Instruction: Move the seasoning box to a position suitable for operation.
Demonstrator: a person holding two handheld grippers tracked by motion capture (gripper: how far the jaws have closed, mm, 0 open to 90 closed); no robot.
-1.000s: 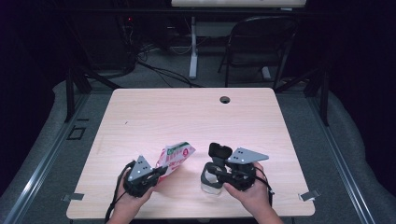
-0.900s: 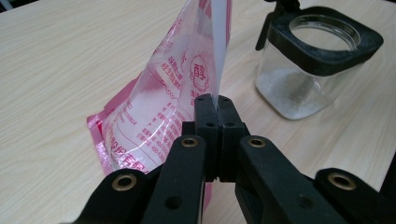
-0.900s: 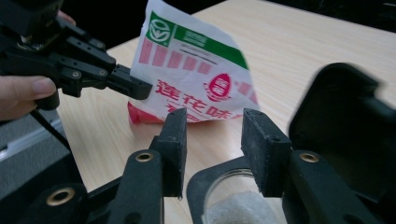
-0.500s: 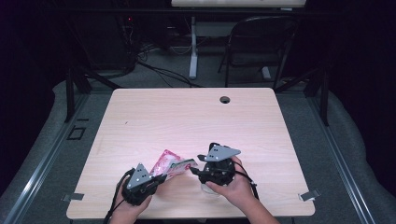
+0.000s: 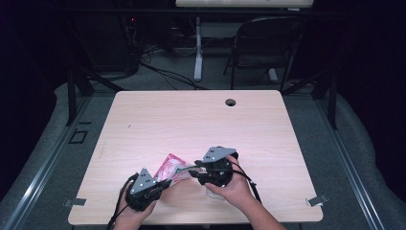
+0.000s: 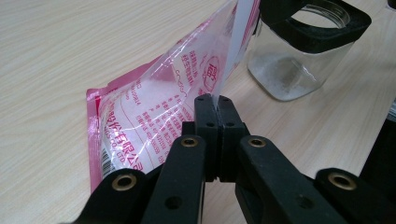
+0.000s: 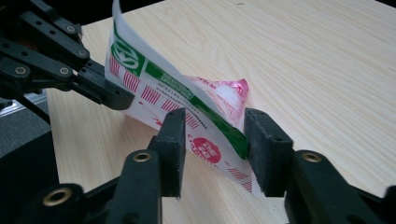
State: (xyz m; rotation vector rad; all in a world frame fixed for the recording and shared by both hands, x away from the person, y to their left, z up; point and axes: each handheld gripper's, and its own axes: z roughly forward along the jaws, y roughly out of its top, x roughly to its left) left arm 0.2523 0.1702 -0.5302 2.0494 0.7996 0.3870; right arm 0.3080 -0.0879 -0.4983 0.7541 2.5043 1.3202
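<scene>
The left claw (image 6: 216,108) was pressed together on a thin edge of the pink printed plastic pouch (image 5: 173,167), which stood lifted off the tabletop (image 5: 191,124) near its 6 o'clock edge, a clear jar (image 6: 299,60) just beside it. The right claw (image 7: 215,135) had just been closing, its jaws straddling the pouch's other end, the pads seemingly not yet pressing. The pouch appeared light, limp and slippery; a grip on the flat sealed edge would probably hold best.
</scene>
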